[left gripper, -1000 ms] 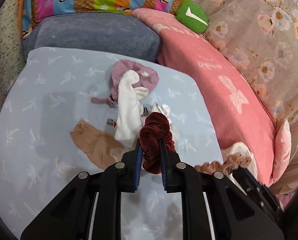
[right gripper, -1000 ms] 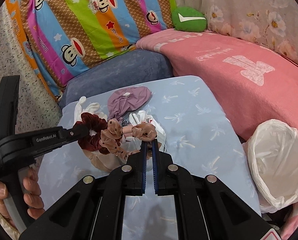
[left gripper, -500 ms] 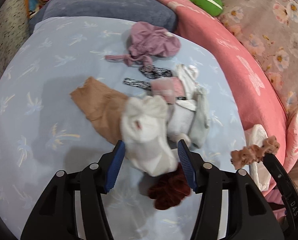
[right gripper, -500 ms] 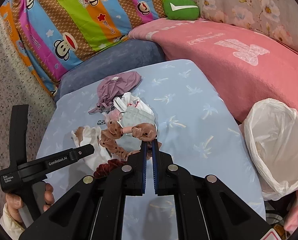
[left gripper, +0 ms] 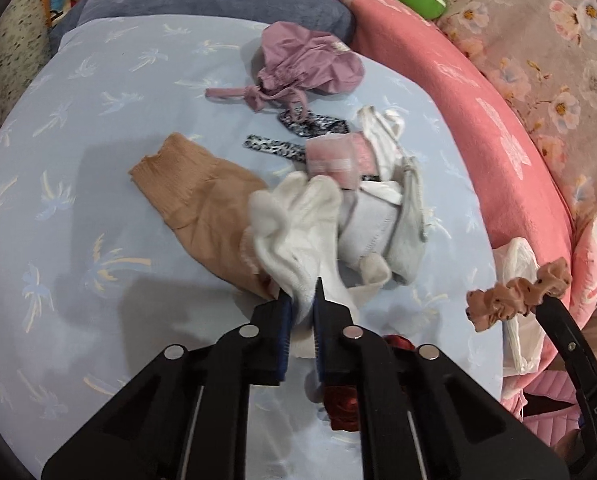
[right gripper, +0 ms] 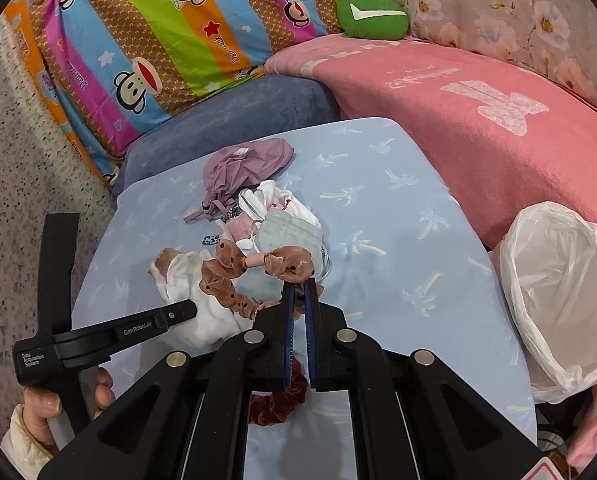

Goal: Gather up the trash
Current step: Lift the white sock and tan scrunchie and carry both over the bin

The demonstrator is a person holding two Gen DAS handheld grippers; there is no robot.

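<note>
Presently, the left tool (left gripper: 300, 304) was clamped on the near end of a white sock (left gripper: 298, 232), its jaws having just closed with the cloth between them. The sock rose from the blue pads and lay against a tan stocking (left gripper: 202, 204) to its left on the light blue surface (left gripper: 78, 160). Beyond and to the right sat a small heap: a grey mask (left gripper: 406, 216), a pink cloth (left gripper: 338, 156), a leopard-print strip (left gripper: 274, 148), and farther off a mauve drawstring pouch (left gripper: 310, 64).

A dark red scrunchie (right gripper: 278, 396) lay on the surface near the tools, largely hidden beneath them in both views.

The right tool (right gripper: 298, 292) was clenched on a brown dotted scrunchie (right gripper: 234, 276), which hung clear above the heap. A white plastic bag (right gripper: 558, 292), mouth open, stood at the right edge of the surface, against a pink blanket (right gripper: 478, 128); its contents could not be made out.

A hand (right gripper: 42, 404) gripped the handle of the left tool at the near left.
</note>
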